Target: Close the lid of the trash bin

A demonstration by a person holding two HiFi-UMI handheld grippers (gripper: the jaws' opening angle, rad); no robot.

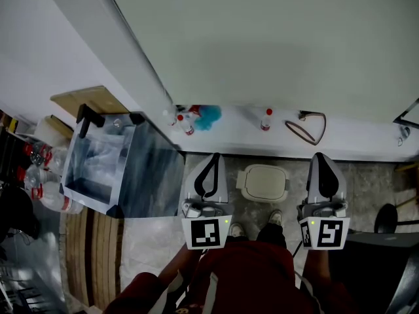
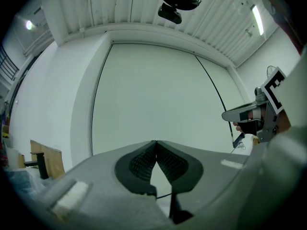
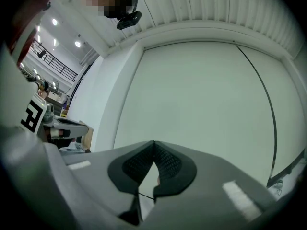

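A small trash bin with a cream lid (image 1: 263, 183) stands on the floor by the wall, seen from above in the head view; its lid lies flat over it. My left gripper (image 1: 213, 157) is held just left of the bin, well above it, and my right gripper (image 1: 321, 156) just right of it. Both point at the pale wall. In the left gripper view the left gripper (image 2: 156, 142) has its tips together with nothing between them. The right gripper (image 3: 154, 142) looks the same in its own view. Neither touches the bin.
A clear plastic box with a black frame (image 1: 108, 169) sits at the left on a wooden pallet (image 1: 98, 254). Red-capped bottles (image 1: 185, 124), a blue object (image 1: 208, 116) and a looped cable (image 1: 308, 128) lie along the wall's foot. A dark round thing (image 1: 386, 218) is at the right.
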